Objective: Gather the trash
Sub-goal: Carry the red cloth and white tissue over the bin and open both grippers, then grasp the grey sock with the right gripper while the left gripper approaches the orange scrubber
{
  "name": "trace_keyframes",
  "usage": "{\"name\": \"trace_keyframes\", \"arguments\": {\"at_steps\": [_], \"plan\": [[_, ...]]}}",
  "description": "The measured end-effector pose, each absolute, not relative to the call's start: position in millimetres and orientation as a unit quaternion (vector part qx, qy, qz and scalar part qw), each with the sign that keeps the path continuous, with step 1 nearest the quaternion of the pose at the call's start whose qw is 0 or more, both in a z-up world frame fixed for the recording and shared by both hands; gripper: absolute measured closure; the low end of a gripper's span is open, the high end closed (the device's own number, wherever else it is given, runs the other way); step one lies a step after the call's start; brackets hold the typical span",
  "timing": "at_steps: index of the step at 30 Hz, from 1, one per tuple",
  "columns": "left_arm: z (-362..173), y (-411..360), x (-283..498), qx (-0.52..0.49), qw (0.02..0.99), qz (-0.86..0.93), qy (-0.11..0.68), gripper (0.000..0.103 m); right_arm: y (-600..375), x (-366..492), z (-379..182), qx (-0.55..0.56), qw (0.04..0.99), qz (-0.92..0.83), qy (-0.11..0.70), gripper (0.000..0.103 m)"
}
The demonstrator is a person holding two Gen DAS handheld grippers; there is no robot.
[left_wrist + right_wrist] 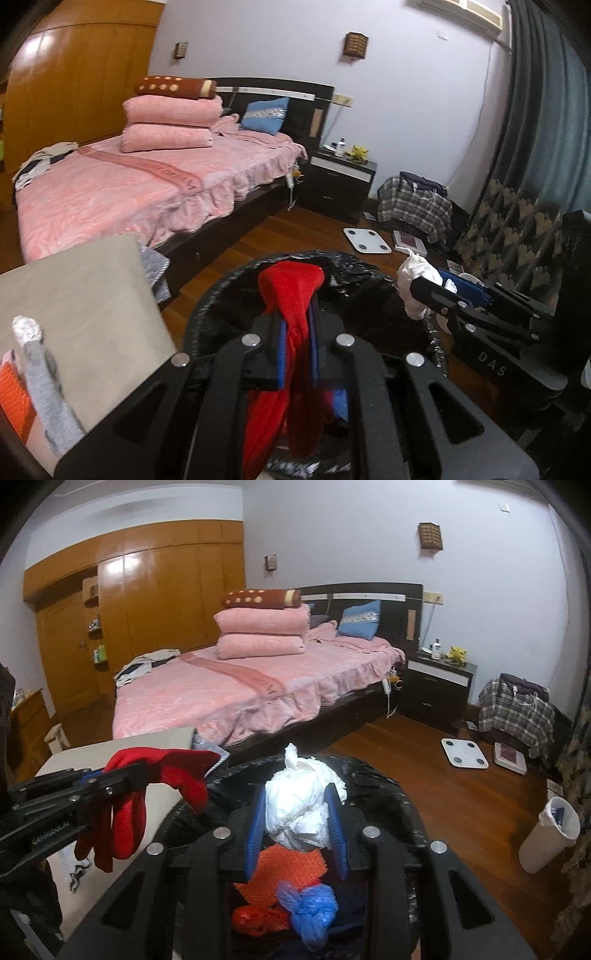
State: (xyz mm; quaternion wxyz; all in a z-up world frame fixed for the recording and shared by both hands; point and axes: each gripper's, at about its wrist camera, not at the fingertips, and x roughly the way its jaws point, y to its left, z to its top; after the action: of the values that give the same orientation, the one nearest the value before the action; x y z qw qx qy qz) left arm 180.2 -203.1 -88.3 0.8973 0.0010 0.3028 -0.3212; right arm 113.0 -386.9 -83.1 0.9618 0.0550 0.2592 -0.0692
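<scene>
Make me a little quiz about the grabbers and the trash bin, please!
1. True or false: the left gripper holds a red cloth.
2. What does the right gripper hold over the black-lined bin? A) white crumpled wad B) blue pillow C) bathroom scale
3. Fill in: inside the bin lies a knotted ____ plastic bag beside orange netting.

Key: 1 true; 2 A, the white crumpled wad; 3 blue.
</scene>
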Motion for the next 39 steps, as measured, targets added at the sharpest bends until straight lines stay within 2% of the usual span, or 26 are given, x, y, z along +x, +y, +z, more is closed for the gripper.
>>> {"name": "trace_keyframes", "arguments": {"at_steps": [5,6,8,9,10,14,16,18,19,22,39], "plan": [[-100.0,-224.0,186.7,0.006,0.891,-0.33,0.312,0.094,-404.0,112.5,-91.5,0.063,0.96,-0.078,0.261,0.072],[-102.1,-226.9,189.0,0.005,0.888,-0.333,0.316,0.09,-406.4,111.9,-93.0,0.062,0.96,-0.079,0.262,0.068],[-108.0,-229.1,193.2,0.001,0.885,-0.335,0.325,0.069,-412.1,111.7,-96.5,0.061,0.958,-0.086,0.265,0.064],[-109.9,-230.0,193.9,-0.002,0.882,-0.338,0.328,0.048,-414.7,111.4,-97.6,0.061,0.958,-0.088,0.267,0.062],[-111.9,-229.4,194.2,-0.006,0.88,-0.341,0.329,0.042,-418.9,110.5,-99.6,0.062,0.957,-0.092,0.269,0.058],[-118.9,-222.5,193.1,-0.003,0.878,-0.339,0.338,0.037,-427.1,107.0,-102.0,0.063,0.956,-0.103,0.267,0.038],[-118.8,-215.9,190.7,-0.001,0.883,-0.329,0.334,0.028,-429.6,103.9,-102.2,0.064,0.956,-0.113,0.263,0.018],[-117.3,-204.4,185.6,-0.001,0.891,-0.315,0.327,0.02,-429.5,99.2,-100.4,0.069,0.956,-0.124,0.256,0.006],[-116.2,-196.4,183.1,-0.003,0.895,-0.306,0.323,0.016,-428.6,97.7,-99.9,0.07,0.957,-0.125,0.253,0.006],[-112.4,-174.0,176.3,-0.007,0.904,-0.284,0.32,0.012,-419.2,97.0,-94.4,0.067,0.959,-0.117,0.248,0.006],[-98.2,-23.8,145.7,-0.005,0.944,-0.14,0.298,0.011,-305.2,121.7,-80.9,0.053,0.968,-0.016,0.243,0.006]]}}
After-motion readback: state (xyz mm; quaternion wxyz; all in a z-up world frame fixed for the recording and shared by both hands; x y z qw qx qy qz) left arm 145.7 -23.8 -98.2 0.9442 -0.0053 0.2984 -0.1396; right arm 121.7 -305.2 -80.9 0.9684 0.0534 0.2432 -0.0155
